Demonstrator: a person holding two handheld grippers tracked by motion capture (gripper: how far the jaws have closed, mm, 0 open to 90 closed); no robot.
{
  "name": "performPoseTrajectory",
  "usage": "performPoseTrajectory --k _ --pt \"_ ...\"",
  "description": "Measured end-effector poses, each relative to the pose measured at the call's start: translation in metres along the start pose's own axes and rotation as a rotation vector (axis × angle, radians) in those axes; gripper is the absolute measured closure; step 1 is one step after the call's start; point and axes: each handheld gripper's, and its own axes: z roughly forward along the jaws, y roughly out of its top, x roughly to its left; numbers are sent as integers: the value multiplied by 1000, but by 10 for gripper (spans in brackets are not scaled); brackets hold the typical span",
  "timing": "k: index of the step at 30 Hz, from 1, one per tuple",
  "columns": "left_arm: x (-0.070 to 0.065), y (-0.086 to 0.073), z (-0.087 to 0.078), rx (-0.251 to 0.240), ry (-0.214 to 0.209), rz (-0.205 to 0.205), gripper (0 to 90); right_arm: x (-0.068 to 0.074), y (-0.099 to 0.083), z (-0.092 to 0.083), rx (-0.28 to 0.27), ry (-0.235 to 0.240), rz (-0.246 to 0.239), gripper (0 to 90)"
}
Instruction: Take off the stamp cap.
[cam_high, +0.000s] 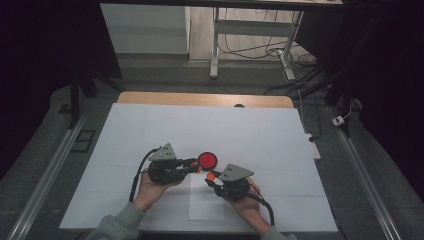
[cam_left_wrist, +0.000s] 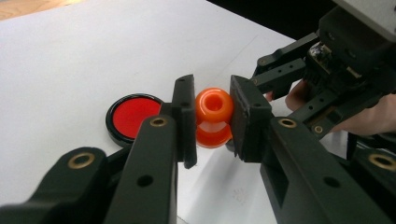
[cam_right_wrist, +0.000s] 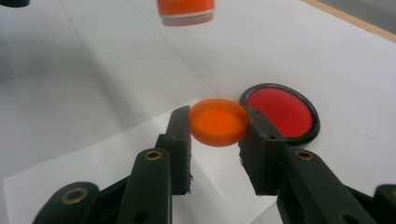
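My left gripper (cam_left_wrist: 212, 119) is shut on a small orange bottle (cam_left_wrist: 214, 106), whose open mouth faces the camera. My right gripper (cam_right_wrist: 218, 128) is shut on a flat round orange cap (cam_right_wrist: 218, 120), gripped by its rim. In the high view the left gripper (cam_high: 196, 167) and right gripper (cam_high: 211, 176) face each other near the table's middle, the bottle (cam_high: 198, 169) and cap (cam_high: 211, 175) a small gap apart. The bottle's end (cam_right_wrist: 186, 11) hangs at the top of the right gripper view.
A red disc with a black rim (cam_high: 207, 160) lies flat on the white sheet (cam_high: 150, 125) just behind both grippers' tips; the same disc (cam_left_wrist: 133, 116) (cam_right_wrist: 280, 112) is in both gripper views. A separate white paper (cam_high: 200, 210) lies under the right hand.
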Motion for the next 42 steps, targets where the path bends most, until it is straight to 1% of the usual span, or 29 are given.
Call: performPoseTrajectory --k 5,7,11,15,20,23,27,29,30,32,33,36,41,42 --pt "1 -1 -1 -5 6 -3 728 -6 -4 -7 -6 -21 12 650" --pt "1 -1 -1 -2 8 -4 728 -8 -6 -9 -15 -27 24 650" --pt "2 -2 0 1 13 -3 727 -13 -9 -15 -16 -42 33 650" --pt "3 -3 1 4 20 -6 727 -17 -12 -21 -14 -50 38 650" --pt "2 -4 3 14 28 0 727 -21 -16 -28 -21 -61 50 650" --pt "2 -5 4 21 29 3 727 -23 -19 -34 -25 -71 54 650" --pt "2 -6 5 34 39 13 727 -27 -25 -43 -26 -89 77 650" --pt "2 -6 5 33 41 13 727 -29 -28 -47 -28 -98 87 650" --pt "2 -6 5 33 42 15 727 -30 -29 -49 -18 -109 86 650" --pt "2 -6 5 33 42 15 727 -33 -32 -53 -26 -114 91 650" --pt "3 -6 5 32 43 13 727 -34 -34 -56 -20 -124 92 650" --pt "4 -6 5 31 43 13 727 -38 -38 -61 -29 -133 103 650" --pt "4 -6 2 25 46 13 727 -41 -46 -71 -28 -154 125 650" --pt "4 -6 2 24 46 13 727 -42 -48 -73 -23 -159 122 650"
